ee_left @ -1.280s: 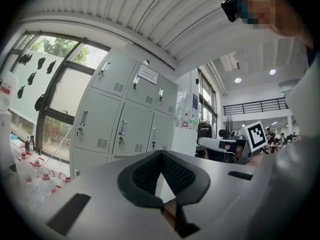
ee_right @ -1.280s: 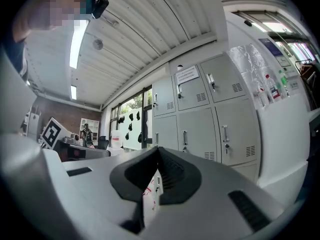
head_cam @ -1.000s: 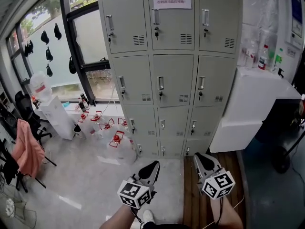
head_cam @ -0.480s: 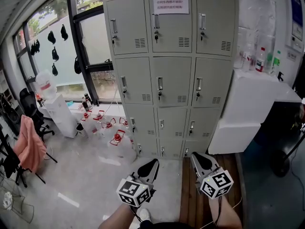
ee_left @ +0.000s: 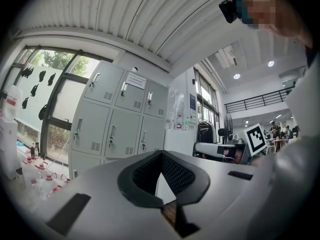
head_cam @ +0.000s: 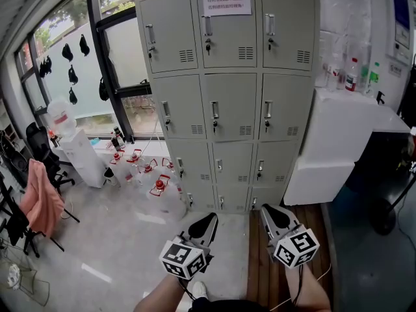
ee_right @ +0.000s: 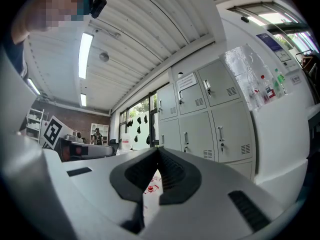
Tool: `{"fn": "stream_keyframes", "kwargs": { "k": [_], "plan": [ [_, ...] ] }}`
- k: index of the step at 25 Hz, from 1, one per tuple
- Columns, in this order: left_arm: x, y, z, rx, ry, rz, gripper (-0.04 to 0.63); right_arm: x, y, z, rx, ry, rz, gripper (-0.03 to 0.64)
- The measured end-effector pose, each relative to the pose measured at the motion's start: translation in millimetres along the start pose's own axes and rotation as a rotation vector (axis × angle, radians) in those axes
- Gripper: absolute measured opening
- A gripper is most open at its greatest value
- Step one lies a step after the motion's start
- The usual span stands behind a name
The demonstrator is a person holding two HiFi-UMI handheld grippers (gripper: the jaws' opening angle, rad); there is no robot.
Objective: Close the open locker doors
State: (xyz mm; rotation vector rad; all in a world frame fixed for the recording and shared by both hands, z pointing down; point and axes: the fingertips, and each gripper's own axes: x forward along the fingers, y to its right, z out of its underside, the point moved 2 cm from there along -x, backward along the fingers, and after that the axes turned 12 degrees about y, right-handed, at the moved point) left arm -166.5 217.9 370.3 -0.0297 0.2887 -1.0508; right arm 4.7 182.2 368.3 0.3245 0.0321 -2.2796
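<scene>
Lockers (head_cam: 227, 96) fill the upper middle of the head view: a grey steel cabinet of three columns and four rows, standing on the floor well ahead of both grippers. Every door that shows lies flush with the cabinet front, each with its handle and vent slots, and a white notice (head_cam: 226, 0) is stuck on the top middle door (its print is too small to read). The left gripper (head_cam: 209, 218) hangs low in that view, pointing up toward the bottom row, its marker cube (head_cam: 185, 259) nearest the camera. Its own view shows the jaws (ee_left: 161, 154) pressed together with nothing between them, and the lockers (ee_left: 120, 119) off to the left beyond. The right gripper (head_cam: 268, 208) is held just beside it over a strip of wooden flooring (head_cam: 260, 272), also clear of the cabinet. Its jaws (ee_right: 158, 149) are likewise pressed together and pinch nothing, and the lockers (ee_right: 210, 119) rise to their right. A white counter (head_cam: 344, 129) stands against the cabinet's right side with bottles (head_cam: 351, 75) on it. Left of the cabinet, clear jugs with red caps (head_cam: 159, 187) sit on the floor below a large window (head_cam: 78, 64), and a chair draped in pink cloth (head_cam: 39, 203) stands farther left.
</scene>
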Motion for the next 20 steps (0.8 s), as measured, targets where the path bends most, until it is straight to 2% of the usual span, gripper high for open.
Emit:
{"fn": "stream_keyframes", "kwargs": {
  "k": [20],
  "plan": [
    [-9, 13, -2, -0.004, -0.001, 0.0, 0.014, -14, -7, -4, 0.014, 0.015, -0.004, 0.003]
  ]
}}
